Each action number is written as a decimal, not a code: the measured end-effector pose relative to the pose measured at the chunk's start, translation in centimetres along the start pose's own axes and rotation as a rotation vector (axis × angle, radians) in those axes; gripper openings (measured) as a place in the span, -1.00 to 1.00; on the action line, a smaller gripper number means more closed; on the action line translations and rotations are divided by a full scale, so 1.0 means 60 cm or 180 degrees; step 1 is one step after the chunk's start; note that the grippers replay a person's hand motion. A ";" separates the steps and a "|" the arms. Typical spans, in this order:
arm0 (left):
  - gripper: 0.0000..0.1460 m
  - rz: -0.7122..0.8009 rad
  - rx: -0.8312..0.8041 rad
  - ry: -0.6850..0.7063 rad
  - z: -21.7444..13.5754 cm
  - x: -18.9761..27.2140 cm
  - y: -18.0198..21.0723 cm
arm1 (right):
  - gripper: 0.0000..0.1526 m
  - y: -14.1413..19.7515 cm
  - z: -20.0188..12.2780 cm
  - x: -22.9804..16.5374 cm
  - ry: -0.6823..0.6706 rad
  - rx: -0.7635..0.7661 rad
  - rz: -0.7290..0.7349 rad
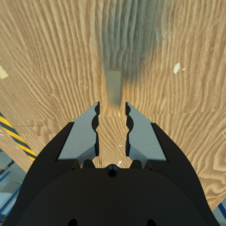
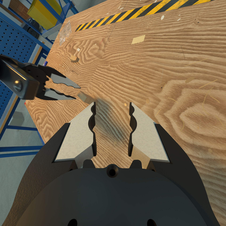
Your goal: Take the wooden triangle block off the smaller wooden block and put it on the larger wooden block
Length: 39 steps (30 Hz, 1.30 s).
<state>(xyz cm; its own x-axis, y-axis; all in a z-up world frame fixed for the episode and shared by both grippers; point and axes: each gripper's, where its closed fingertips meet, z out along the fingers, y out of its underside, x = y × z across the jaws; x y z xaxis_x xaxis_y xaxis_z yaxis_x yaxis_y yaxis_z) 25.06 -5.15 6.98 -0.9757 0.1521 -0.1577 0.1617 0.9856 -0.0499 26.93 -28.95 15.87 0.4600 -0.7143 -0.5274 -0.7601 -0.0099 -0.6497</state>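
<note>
A tall light wooden block point(image 1: 114, 89) stands on the wooden table point(image 1: 48, 61). My left gripper point(image 1: 112, 104) is open and empty, and the block is just ahead of the gap between its fingertips, untouched. The right wrist view shows the same block point(image 2: 84, 96) with the left gripper point(image 2: 77, 93) open beside it. My right gripper point(image 2: 112, 104) is open and empty, low over the table, with the block just past its left fingertip point(image 2: 93, 105). A small wooden piece point(image 2: 74, 58) lies farther off; it is too small to tell its shape.
A yellow-black striped tape point(image 2: 122, 15) runs along the far part of the table and also shows in the left wrist view point(image 1: 15, 137). Crumpled clear plastic point(image 2: 65, 32) lies near the table's edge. A blue rack point(image 2: 14, 40) with a yellow bin point(image 2: 45, 13) stands beyond it.
</note>
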 end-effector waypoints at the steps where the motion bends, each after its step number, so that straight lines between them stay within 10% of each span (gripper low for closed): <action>1: -0.43 -0.0023 0.0068 -0.0045 -0.013 -0.003 0.001 | -0.28 0.000 0.000 0.000 -0.0001 -0.0003 -0.0003; 6: -0.46 -0.0376 0.0561 -0.0490 -0.117 -0.056 0.044 | -0.28 -0.004 -0.006 -0.004 -0.0011 0.0058 -0.0022; 11: -0.45 -0.1279 0.0678 -0.0969 -0.195 -0.151 0.221 | -0.28 -0.005 -0.011 -0.006 0.0016 0.0085 -0.0035; 19: -0.43 -0.2280 0.0133 -0.0903 -0.089 -0.207 0.523 | -0.28 -0.005 -0.007 0.001 0.0144 0.0038 -0.0002; 26: -0.44 -0.1049 0.0059 -0.0775 0.020 -0.189 0.555 | -0.28 -0.001 0.005 0.006 0.0200 -0.0054 0.0023; 39: -0.40 -0.0877 0.0097 -0.0401 0.085 -0.195 0.546 | -0.27 0.008 0.025 0.018 0.0308 -0.0261 0.0039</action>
<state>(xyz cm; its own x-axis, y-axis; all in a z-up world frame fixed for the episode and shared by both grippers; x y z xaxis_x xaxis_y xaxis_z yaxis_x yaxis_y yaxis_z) 42.51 25.00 2.18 -0.9577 -0.1331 -0.2551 -0.1004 0.9855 -0.1370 27.73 -28.67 14.17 0.4070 -0.7788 -0.4773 -0.8022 -0.0549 -0.5945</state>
